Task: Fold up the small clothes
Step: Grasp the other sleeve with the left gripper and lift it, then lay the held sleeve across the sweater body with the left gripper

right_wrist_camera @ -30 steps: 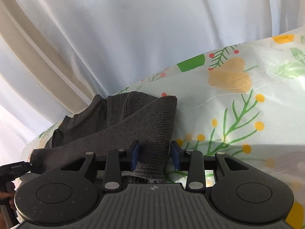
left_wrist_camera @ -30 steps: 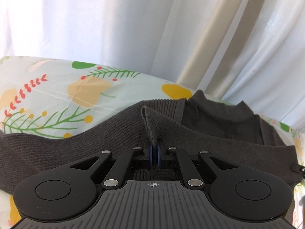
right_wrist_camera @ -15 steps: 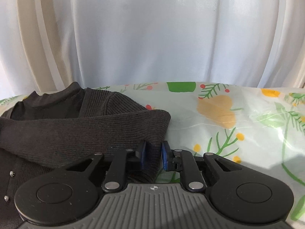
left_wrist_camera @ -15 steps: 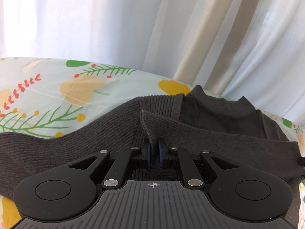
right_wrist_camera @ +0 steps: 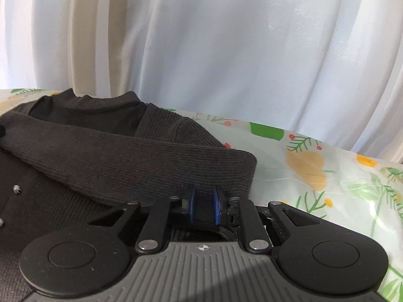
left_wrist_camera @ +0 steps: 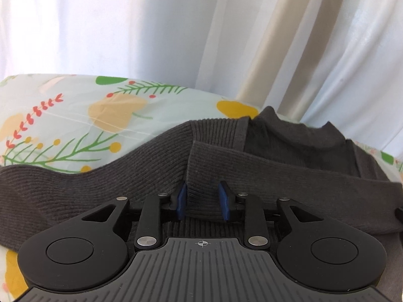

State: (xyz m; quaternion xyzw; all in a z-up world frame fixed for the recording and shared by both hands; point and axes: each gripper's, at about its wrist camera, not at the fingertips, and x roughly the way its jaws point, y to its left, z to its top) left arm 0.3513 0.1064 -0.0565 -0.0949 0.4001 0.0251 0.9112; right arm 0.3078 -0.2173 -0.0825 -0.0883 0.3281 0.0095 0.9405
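We are working on a bench covered with a floral cloth (left_wrist_camera: pixel 75 125), with pale curtains (right_wrist_camera: pixel 226 50) hanging behind it. On that cloth lies the dark grey ribbed cardigan (right_wrist_camera: pixel 75 214), collar toward the curtains, its small light buttons showing at the left edge of the right wrist view. One sleeve (left_wrist_camera: pixel 277 176) is laid across the chest, cuff end toward our left side; the other sleeve (left_wrist_camera: pixel 75 183) runs out flat to the left over the cloth.

We judge the step in hand to be the sleeve fold: the first sleeve is across the body and is being let go.

Our left hand-held gripper (left_wrist_camera: pixel 202 198) has its blue pads spread, the cuff edge lying loosely between them, not pinched. Our right hand-held gripper (right_wrist_camera: pixel 203 207) sits at the folded shoulder end of the same sleeve; its pads stand a little apart with knit between them, and we cannot tell whether they grip or merely straddle it.

Next, we think, both must clear the fabric without dragging it, then take the outstretched sleeve and bring it over the chest.
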